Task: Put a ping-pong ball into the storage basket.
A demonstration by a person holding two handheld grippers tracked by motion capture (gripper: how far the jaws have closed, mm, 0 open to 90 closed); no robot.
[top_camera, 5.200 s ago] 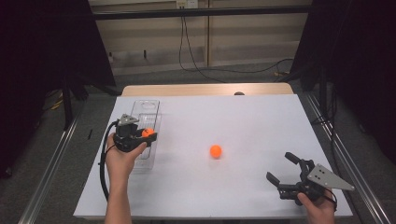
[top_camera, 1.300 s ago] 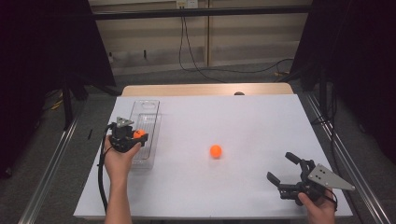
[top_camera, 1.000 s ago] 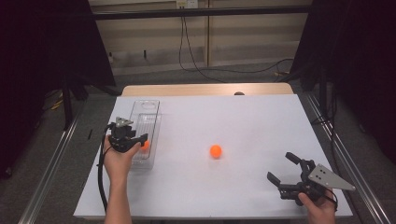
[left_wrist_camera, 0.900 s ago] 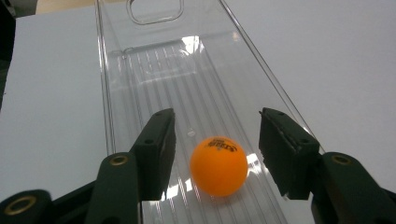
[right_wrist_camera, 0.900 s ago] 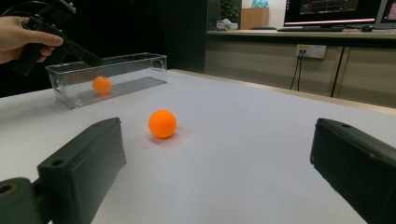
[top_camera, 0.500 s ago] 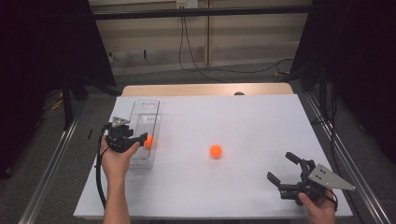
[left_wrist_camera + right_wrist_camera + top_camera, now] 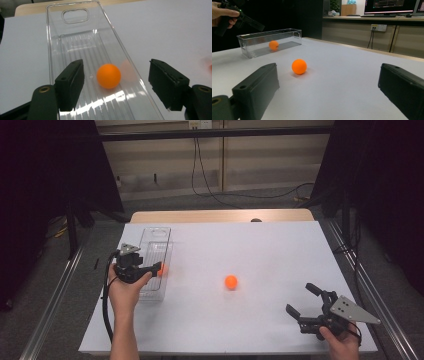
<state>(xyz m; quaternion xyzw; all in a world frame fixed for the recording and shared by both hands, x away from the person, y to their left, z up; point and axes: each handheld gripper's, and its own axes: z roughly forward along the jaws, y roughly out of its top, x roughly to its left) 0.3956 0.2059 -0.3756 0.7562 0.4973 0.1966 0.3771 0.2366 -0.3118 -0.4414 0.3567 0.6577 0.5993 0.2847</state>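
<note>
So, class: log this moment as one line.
left gripper: open over clear bin | one orange ball inside | second ball on table | right gripper: open

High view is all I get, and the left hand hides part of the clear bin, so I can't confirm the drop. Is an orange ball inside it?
Observer: Yes. In the left gripper view an orange ball lies on the ribbed floor of the clear bin, free of the jaws.
Operator: Is the left gripper open?
Observer: Yes, the left gripper has its jaws spread wide, with the ball in the gap.
Operator: And the other ball?
Observer: In the right gripper view the second ball sits on the white table, ahead of the open right gripper and apart from the bin.
</note>
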